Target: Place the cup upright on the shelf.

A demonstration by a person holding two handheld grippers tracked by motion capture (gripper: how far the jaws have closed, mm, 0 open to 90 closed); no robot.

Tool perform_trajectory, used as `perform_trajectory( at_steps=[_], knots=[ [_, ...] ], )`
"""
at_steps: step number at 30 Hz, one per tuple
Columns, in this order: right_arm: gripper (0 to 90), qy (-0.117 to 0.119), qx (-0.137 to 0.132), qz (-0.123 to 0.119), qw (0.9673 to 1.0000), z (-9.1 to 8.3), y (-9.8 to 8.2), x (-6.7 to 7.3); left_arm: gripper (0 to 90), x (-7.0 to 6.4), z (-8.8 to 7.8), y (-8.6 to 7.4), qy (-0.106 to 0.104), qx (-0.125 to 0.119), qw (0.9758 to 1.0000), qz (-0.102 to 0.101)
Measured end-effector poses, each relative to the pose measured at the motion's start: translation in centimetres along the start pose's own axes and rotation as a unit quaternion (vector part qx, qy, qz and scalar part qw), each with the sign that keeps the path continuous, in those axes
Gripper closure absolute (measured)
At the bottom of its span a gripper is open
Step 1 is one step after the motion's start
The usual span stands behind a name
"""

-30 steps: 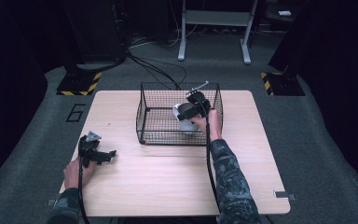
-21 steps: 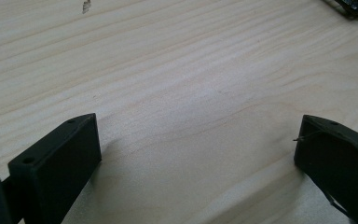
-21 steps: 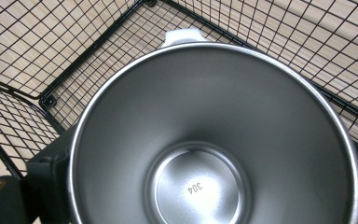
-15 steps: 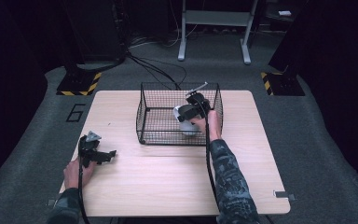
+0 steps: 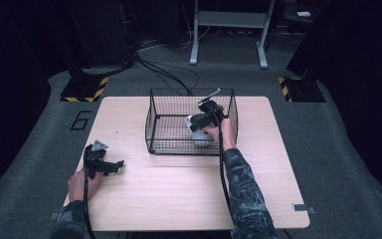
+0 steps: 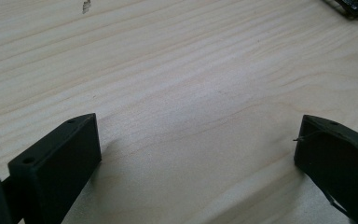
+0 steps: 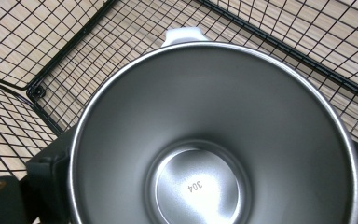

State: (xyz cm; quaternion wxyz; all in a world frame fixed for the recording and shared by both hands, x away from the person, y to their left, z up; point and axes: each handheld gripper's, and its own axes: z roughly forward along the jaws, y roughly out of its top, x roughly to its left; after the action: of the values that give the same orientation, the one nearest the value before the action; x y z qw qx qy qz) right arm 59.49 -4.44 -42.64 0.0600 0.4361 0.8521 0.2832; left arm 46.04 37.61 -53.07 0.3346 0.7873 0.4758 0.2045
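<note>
Steel cup (image 7: 214,140) is clamped between the jaws of the right gripper (image 5: 204,119) inside the wire basket (image 5: 169,144), so it may catch the mesh wall and slip, while the left gripper (image 5: 102,164) rests open on the table (image 5: 179,194).

A: What blocks the way on the tabletop (image 5: 179,199)?
B: The wire basket (image 5: 169,124) at the far edge's middle; its walls close the sides, its top is open.
A: And elsewhere?
B: Bare wood runs along the near edge and toward both near corners.
</note>
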Motion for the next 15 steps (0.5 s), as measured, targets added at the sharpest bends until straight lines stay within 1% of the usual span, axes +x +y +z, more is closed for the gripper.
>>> perform_trajectory(
  at_steps=[5, 6, 7, 10, 12, 14, 15],
  knots=[
    [5.2, -0.002, 0.006, 0.000, 1.0000, 0.24, 0.00, -0.01, 0.4, 0.00, 0.00, 0.00, 0.000, 0.000, 1.0000, 0.000],
    [5.1, -0.003, 0.008, 0.003, 1.0000, 0.28, -0.02, 0.03, 0.3, 0.00, 0.00, 0.00, -0.001, 0.000, 1.0000, 0.000],
    [5.2, -0.003, 0.008, 0.000, 1.0000, 0.31, -0.02, 0.01, 0.4, 0.00, 0.00, 0.00, 0.000, 0.000, 1.0000, 0.000],
    [5.1, -0.003, 0.010, 0.005, 0.9999, 0.29, -0.05, 0.03, 0.4, 0.00, 0.00, 0.00, 0.000, 0.000, 1.0000, 0.000],
    [5.0, -0.002, 0.013, -0.001, 0.9999, 0.25, -0.10, -0.07, 0.4, -0.01, 0.00, 0.00, 0.000, 0.000, 1.0000, 0.000],
    [4.8, 0.000, 0.017, 0.004, 0.9998, 0.22, -0.13, -0.07, 0.4, -0.01, 0.01, 0.00, -0.001, 0.000, 1.0000, -0.001],
    [4.8, 0.001, 0.019, 0.002, 0.9998, 0.20, -0.16, -0.07, 0.4, -0.03, 0.02, -0.01, 0.001, -0.002, 1.0000, 0.000]
  ],
)
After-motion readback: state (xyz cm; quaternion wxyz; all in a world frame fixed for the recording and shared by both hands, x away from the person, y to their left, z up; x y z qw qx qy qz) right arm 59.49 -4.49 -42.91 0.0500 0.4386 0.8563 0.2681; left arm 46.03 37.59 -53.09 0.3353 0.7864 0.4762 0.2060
